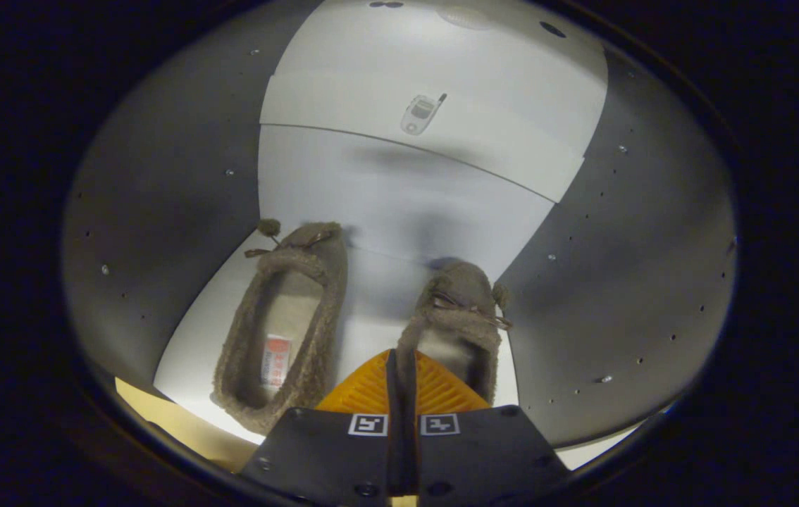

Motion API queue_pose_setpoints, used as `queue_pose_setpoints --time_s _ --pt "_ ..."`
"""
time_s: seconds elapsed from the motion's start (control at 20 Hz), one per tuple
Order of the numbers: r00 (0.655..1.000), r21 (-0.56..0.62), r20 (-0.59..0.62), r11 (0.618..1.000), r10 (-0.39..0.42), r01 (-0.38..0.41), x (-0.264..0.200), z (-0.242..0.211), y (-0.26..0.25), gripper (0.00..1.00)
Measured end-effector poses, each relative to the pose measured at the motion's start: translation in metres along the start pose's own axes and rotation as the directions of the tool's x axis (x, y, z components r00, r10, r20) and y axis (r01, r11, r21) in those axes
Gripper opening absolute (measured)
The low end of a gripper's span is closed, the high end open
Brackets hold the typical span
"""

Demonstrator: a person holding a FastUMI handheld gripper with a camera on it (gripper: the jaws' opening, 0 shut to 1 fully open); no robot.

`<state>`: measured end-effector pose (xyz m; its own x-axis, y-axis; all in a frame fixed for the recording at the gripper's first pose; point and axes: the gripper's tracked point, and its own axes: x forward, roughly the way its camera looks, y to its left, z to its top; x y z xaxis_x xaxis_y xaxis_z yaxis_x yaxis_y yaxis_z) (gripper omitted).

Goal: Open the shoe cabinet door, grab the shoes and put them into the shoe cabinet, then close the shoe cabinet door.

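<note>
Reaching into the open shoe cabinet (pixel 160 211), the hand-held gripper (pixel 402 384) was clamped on the heel rim of the right slipper (pixel 459 310). Beside it, the left slipper (pixel 287 317) already lay on the shelf (pixel 371 282). Letting go and closing the door apparently remained.
</note>
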<state>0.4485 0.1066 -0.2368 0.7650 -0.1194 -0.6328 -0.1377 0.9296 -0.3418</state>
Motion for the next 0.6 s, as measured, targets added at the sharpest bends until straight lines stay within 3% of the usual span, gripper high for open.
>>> queue_pose_setpoints --time_s 0.4,0.5,0.6 --pt "0.998 0.056 -0.008 0.996 -0.063 0.063 0.0001 -0.0036 -0.006 0.03" --pt "0.997 0.07 -0.003 0.995 -0.071 0.071 -0.0004 -0.0033 -0.0058 0.11" --pt "0.997 0.082 -0.003 0.993 -0.079 0.079 0.0 -0.004 -0.0077 0.11"
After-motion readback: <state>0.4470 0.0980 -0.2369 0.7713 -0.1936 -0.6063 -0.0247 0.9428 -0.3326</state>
